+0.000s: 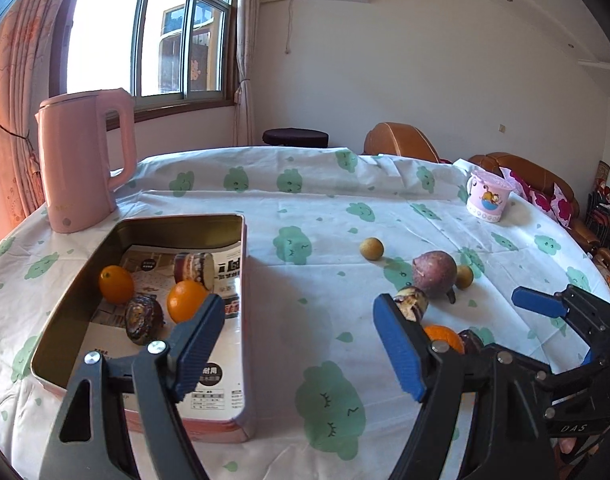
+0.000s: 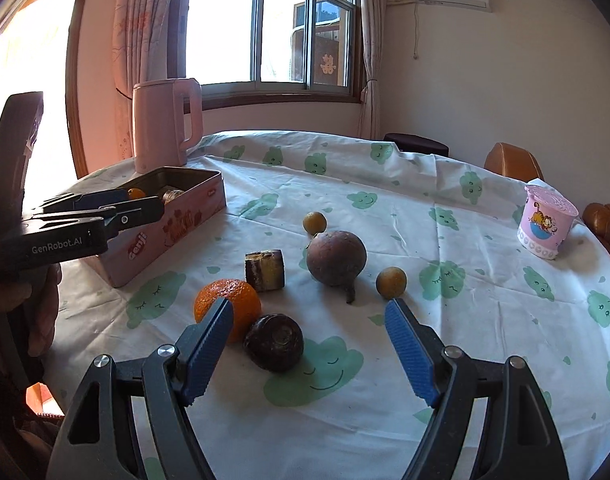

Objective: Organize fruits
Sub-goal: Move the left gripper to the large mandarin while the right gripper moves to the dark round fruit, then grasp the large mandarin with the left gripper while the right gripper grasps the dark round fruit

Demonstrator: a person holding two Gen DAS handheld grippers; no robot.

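A pink tin box (image 1: 245, 320) (image 2: 157, 236) lies on the table at the left. It holds two oranges (image 1: 116, 283) (image 1: 186, 301), a dark chestnut-like fruit (image 1: 143, 320) and a cut piece (image 1: 194, 268). My left gripper (image 1: 299, 340) is open and empty, over the box's right wall. On the cloth lie an orange (image 2: 241, 300), a dark round fruit (image 2: 274, 342), a cut piece (image 2: 265, 270), a big purple passion fruit (image 2: 336, 258) and two small yellow-brown fruits (image 2: 314, 223) (image 2: 391, 282). My right gripper (image 2: 309, 336) is open and empty, just above the dark round fruit.
A pink kettle (image 1: 83, 160) stands behind the box at the table's far left. A pink cartoon cup (image 2: 547, 222) stands at the far right. The round table wears a white cloth (image 2: 385, 208) with green clouds. Brown sofas stand beyond.
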